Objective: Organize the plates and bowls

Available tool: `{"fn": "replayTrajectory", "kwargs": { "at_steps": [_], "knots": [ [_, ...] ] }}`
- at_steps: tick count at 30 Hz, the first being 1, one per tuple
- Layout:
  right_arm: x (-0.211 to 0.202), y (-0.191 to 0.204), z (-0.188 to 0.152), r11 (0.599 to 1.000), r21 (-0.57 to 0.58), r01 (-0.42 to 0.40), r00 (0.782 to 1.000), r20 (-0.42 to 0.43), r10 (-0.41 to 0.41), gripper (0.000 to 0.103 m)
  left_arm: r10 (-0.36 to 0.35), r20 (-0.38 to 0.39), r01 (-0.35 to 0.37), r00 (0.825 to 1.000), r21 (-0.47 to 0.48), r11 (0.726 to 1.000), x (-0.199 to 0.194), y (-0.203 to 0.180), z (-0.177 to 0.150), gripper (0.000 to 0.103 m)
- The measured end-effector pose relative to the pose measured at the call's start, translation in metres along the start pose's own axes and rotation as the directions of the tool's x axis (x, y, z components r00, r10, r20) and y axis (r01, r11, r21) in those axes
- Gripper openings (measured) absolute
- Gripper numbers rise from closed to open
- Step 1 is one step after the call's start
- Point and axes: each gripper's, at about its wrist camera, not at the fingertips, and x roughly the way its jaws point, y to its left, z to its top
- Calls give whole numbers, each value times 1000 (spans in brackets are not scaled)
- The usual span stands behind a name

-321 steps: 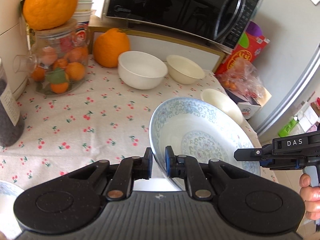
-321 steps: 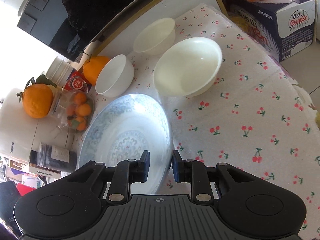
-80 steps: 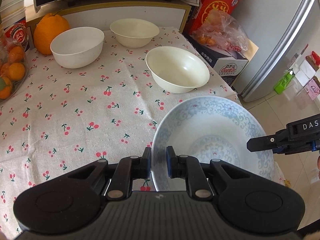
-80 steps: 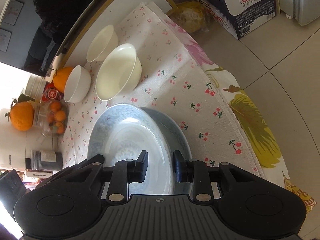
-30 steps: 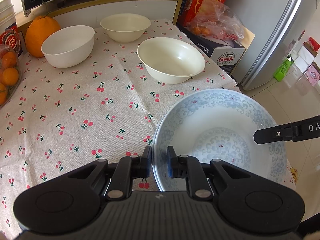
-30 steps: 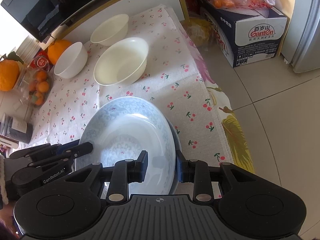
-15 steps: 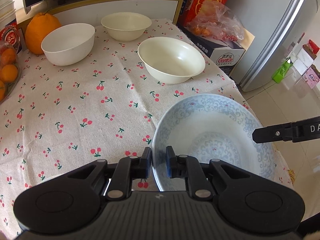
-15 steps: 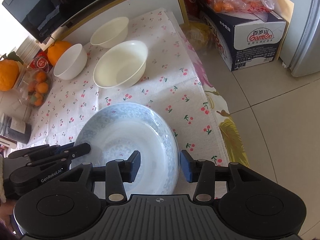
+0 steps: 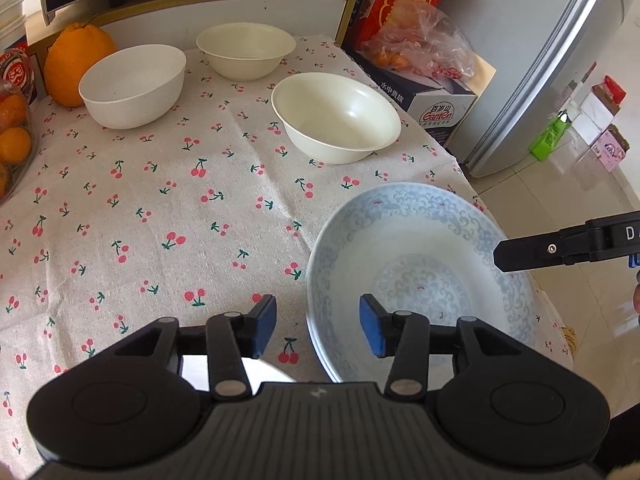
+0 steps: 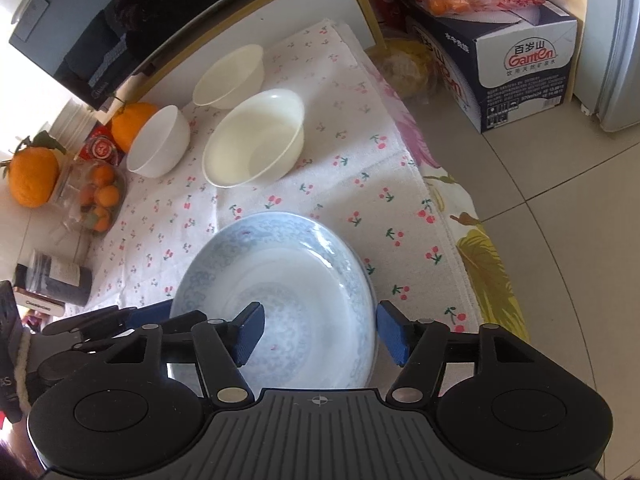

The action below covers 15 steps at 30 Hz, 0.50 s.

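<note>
**Tongs let go of the blue-patterned plate**

Both tongs stand parted around the rim of the blue-patterned plate (image 9: 420, 268), and each has just been opening. On the left tongs (image 9: 318, 330) the near rim of the plate sits in the gap between the blue pads, with neither pad pressing on it. On the right tongs (image 10: 320, 334) the pads are spread wider, one over the plate's well and the other just outside its edge, again clear of the china.

That plate rests at the near corner of the tabletop (image 9: 160, 200), on the cherry-print cloth; from the right wrist view a second rim shows just beneath its right edge. Further back stand three plain bowls: a cream bowl (image 9: 336, 118) nearest the plate, a white bowl (image 9: 132, 86) to the left beside a large orange fruit (image 9: 76, 62), and a second cream bowl (image 9: 246, 52) by the back wall.
</note>
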Motion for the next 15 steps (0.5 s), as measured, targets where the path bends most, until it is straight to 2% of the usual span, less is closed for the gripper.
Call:
{"fn": "replayTrajectory", "kwargs": {
  "at_steps": [2,4,6,9,12,15],
  "knots": [
    [-2,9,-1,999,-39,-1,1000,8,1,76,-4,10,4,1000,9,1000,-6,3,-1,55],
    [-4,16,-3,997,-65,-44,999,7,45,76,-6,20,6,1000,15,1000,-12,6,-2,62],
    [-8,25,-5,993,-100,-65,997,23,68,76,-2,31,1,1000,11,1000,-18,11,-5,74],
    [-13,38,-10,984,-148,-98,994,40,105,84,13,44,-13,999,12,1000,-27,19,-9,87],
    [-11,54,-21,972,-183,-150,988,14,155,85,43,58,-44,997,26,999,-36,29,-16,96],
    [-3,72,-37,959,-216,-184,983,-20,184,89,74,75,-76,994,16,997,-44,40,-26,100]
  ]
}}
